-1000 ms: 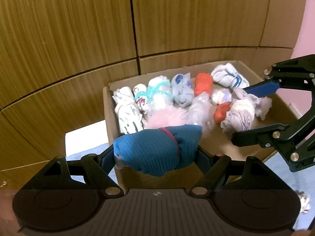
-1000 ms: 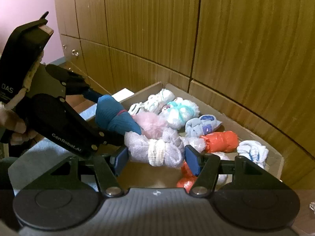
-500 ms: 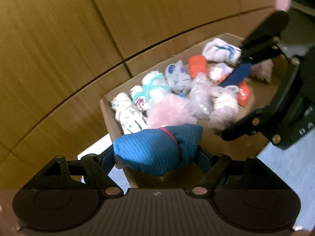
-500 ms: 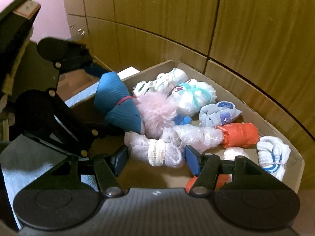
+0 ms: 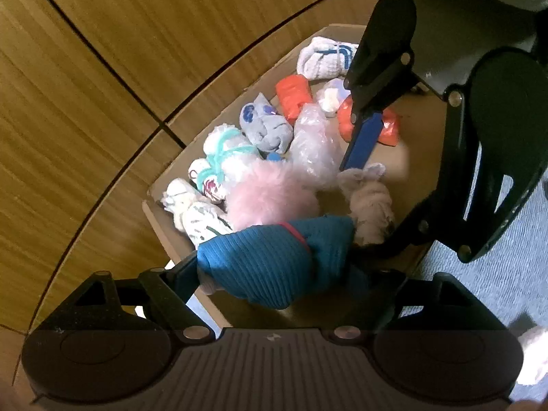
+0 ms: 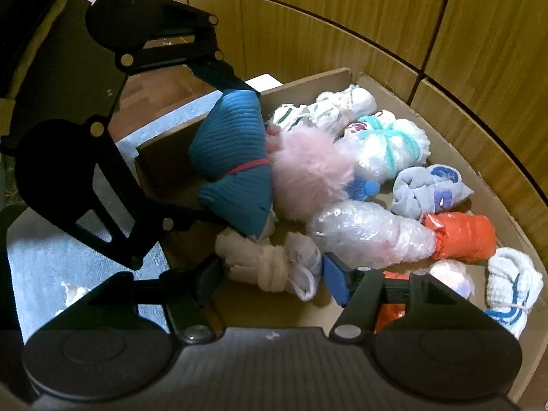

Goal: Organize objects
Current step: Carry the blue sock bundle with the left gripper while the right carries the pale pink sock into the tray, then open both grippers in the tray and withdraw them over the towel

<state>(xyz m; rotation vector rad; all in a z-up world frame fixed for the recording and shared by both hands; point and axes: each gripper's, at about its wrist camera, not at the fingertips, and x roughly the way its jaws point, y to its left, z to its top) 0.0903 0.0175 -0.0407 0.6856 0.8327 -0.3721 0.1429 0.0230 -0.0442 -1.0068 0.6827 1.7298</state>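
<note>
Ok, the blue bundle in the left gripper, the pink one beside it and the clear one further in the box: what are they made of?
Blue bundle: ribbed knit fabric, matte, going by the fine parallel ridges; a red band cinches it. Pink bundle: fluffy, fur-like pile, probably plush, its edges soft and hairy. Clear bundle: crinkled see-through plastic film, glossy with highlights; its contents are unclear.
</note>
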